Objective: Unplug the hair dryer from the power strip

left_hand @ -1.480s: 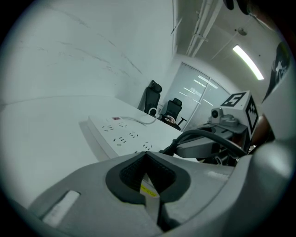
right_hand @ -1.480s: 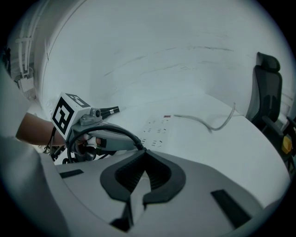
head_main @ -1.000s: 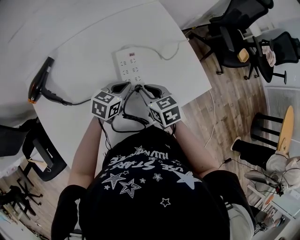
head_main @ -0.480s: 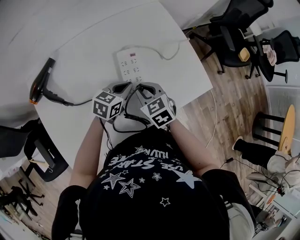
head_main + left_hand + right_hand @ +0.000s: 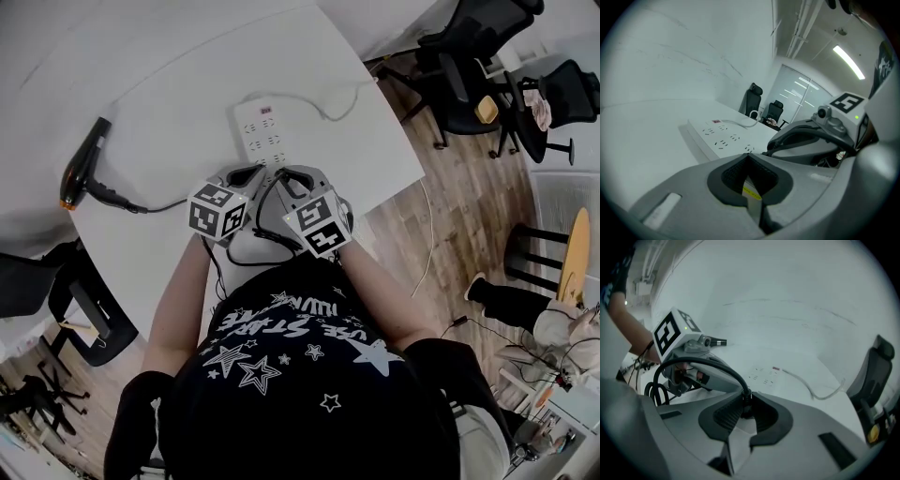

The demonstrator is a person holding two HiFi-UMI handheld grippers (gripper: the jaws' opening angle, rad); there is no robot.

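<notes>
White table (image 5: pixel 169 84), surface contents.
Power strip (image 5: pixel 262 131) near centre; hair dryer (image 5: pixel 80 164) at its 9 o'clock, black cord (image 5: pixel 155 204) running toward 3 o'clock.

- The tabletop (image 5: pixel 187 75) is plain white.
- The power strip (image 5: pixel 265 134) is white, with a small red switch (image 5: pixel 266 111) and a white lead (image 5: pixel 323 114).
- The hair dryer (image 5: pixel 82 161) is black with orange at one end.
- Its cable (image 5: pixel 150 206) and plug (image 5: pixel 745 399) are black.
- The left gripper (image 5: pixel 244 174) and right gripper (image 5: pixel 298 176) are grey with black ribbed pads.
- Each cube (image 5: pixel 217 211) shows black-and-white square markers.
- The person's shirt (image 5: pixel 309 375) is black with white stars and lettering.
- The floor (image 5: pixel 450 216) is brown wood planking.
</notes>
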